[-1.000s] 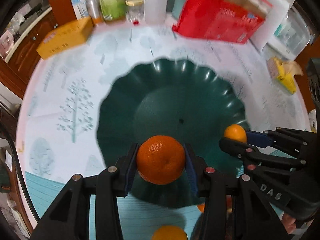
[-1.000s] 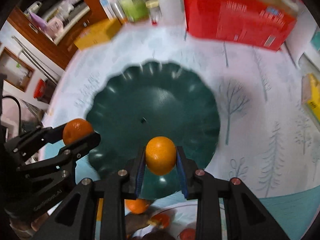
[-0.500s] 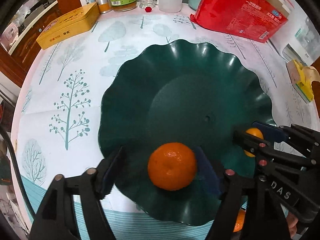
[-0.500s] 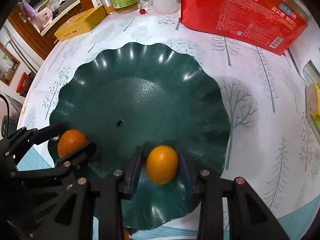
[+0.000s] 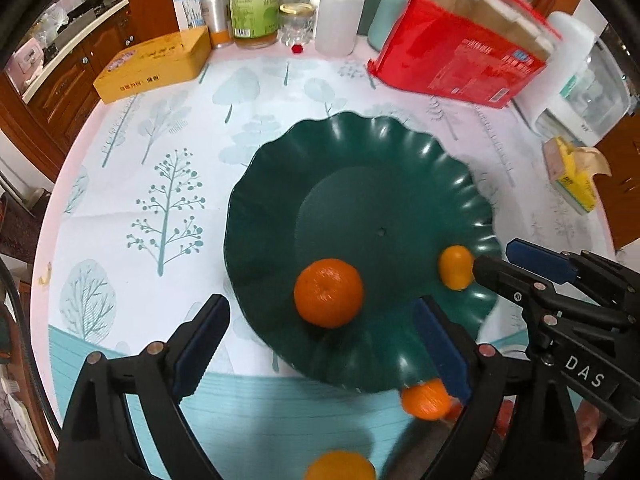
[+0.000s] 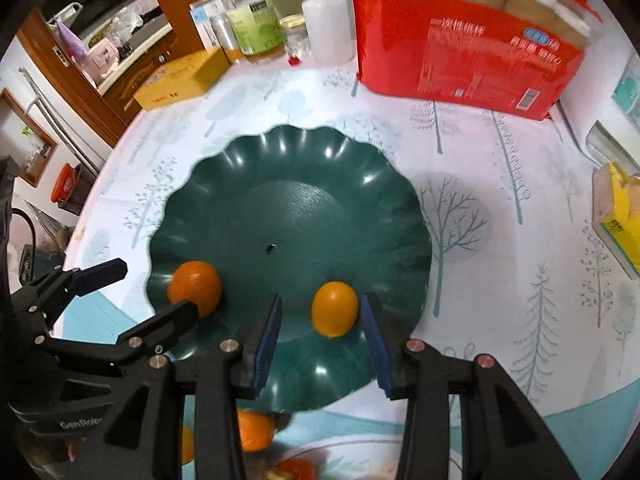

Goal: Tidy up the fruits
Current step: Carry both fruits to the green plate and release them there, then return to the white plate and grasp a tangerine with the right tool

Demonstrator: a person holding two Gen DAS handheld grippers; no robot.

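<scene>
Both views were brightly and evenly lit. Small white highlights were noted along the scalloped rim of the green plate [image 5: 460,168], consistent with light from above. Soft shadows were recorded beneath the large orange [image 5: 329,293] and the small orange [image 6: 334,309]. Strong fisheye curvature and dark vignetting were observed at all edges. Motion blur was found on the red package [image 6: 468,56] and on the fruit at the lower margins. The bench [image 5: 160,152] cloth was partly washed out.
</scene>
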